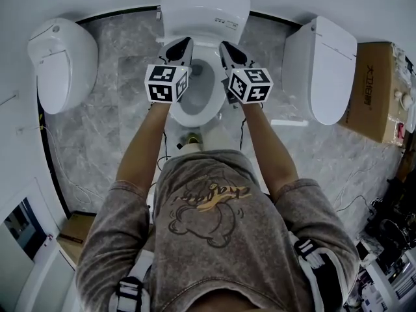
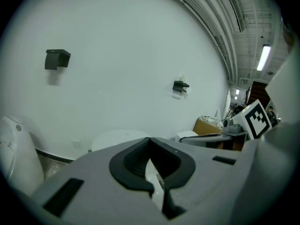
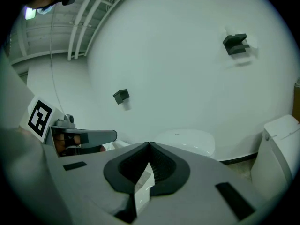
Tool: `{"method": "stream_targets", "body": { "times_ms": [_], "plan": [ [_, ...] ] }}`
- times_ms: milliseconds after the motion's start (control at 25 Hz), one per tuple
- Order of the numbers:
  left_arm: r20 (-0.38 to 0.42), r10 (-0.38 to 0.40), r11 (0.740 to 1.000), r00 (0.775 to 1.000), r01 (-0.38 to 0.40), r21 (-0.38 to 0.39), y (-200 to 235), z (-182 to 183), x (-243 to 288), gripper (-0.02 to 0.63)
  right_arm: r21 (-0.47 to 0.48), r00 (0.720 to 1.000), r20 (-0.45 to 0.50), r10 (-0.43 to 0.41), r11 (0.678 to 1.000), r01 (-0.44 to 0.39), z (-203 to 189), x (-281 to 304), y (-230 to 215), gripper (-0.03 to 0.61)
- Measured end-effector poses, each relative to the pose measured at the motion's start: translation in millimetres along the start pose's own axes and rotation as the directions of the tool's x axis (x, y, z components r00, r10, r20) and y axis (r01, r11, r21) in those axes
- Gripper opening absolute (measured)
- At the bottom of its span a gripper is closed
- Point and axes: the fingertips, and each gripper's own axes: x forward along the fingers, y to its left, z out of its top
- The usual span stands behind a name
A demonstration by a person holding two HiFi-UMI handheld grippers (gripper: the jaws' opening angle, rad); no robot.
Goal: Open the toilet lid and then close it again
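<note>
**Lid up, both grippers over the bowl**

The toilet lid [image 1: 205, 8], a smooth white oval, stands raised at the back edge of the toilet. Below it the glossy bowl [image 1: 198, 99] lies open; what it holds can't be told. The left gripper [image 1: 181, 45] and right gripper [image 1: 229, 49] hover above its rim, each with its ribbed black fingertips pressed together on nothing. The floor [image 1: 123, 109] is grey marble.

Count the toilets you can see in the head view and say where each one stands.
3. The middle toilet stands straight ahead, its lid raised; the left toilet and the right toilet flank it, both closed. Others may lie outside the frame.
</note>
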Motion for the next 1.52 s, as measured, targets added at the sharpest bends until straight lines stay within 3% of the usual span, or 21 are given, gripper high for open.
{"method": "stream_targets", "body": {
  "times_ms": [320,640,880,1040,1200,1520],
  "plan": [
    [-0.012,-0.035,0.999,0.999,0.035,0.01,-23.4,-59.9,-59.4,0.008,-0.043,0.999,-0.011,-0.048,0.998,0.048,-62.4,-45.9,42.9,0.026],
    [-0.045,-0.008,1.0,0.999,0.007,-0.019,-42.3,-115.9,-88.6,0.008,-0.054,0.995,-0.079,-0.055,0.997,0.051,-118.4,-73.5,56.7,0.026],
    [-0.154,0.006,0.998,0.988,-0.015,-0.055,-51.3,-188.9,-100.0,0.009,-0.089,0.978,-0.208,-0.027,0.996,0.009,-189.1,-85.6,74.0,0.026],
    [-0.202,0.015,0.996,0.979,-0.032,-0.081,-51.9,-238.5,-109.0,0.008,-0.062,0.963,-0.271,-0.001,0.998,-0.016,-242.2,-88.2,81.7,0.026],
    [-0.22,0.033,0.992,0.975,-0.059,-0.11,-47.2,-278.1,-118.7,0.008,-0.018,0.963,-0.27,0.016,1.0,-0.021,-275.4,-89.6,81.8,0.026],
    [-0.188,0.046,0.992,0.981,-0.068,-0.108,-41.5,-324.1,-118.2,0.009,-0.041,0.968,-0.247,0.037,0.998,-0.048,-319.5,-84.6,83.5,0.026]
  ]
}}
